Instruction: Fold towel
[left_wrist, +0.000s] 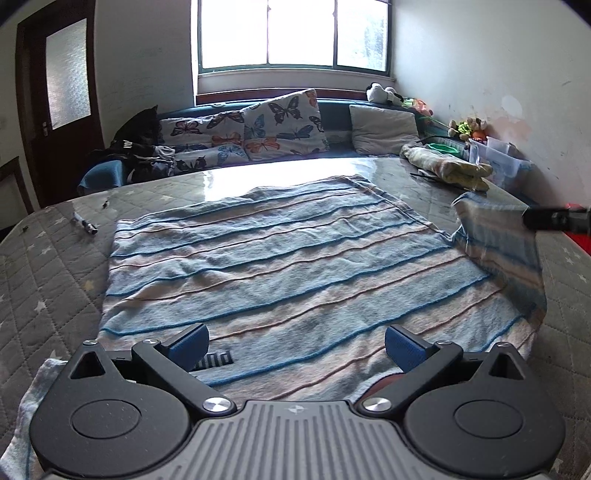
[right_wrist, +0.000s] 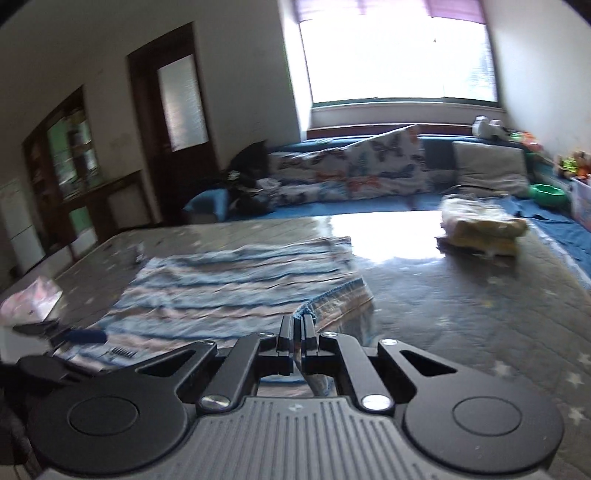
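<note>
A towel (left_wrist: 295, 258) corner is clamped in the right gripper's (right_wrist: 298, 325) jaws; the left gripper's (left_wrist: 295, 345) jaws are held apart above its near edge.

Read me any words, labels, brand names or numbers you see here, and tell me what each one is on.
Nothing can be read.
Dark label on the striped towel near the left gripper: letters partly hidden, upside down, unreadable.
Small emblem on the right gripper body: a symbol, no text.
</note>
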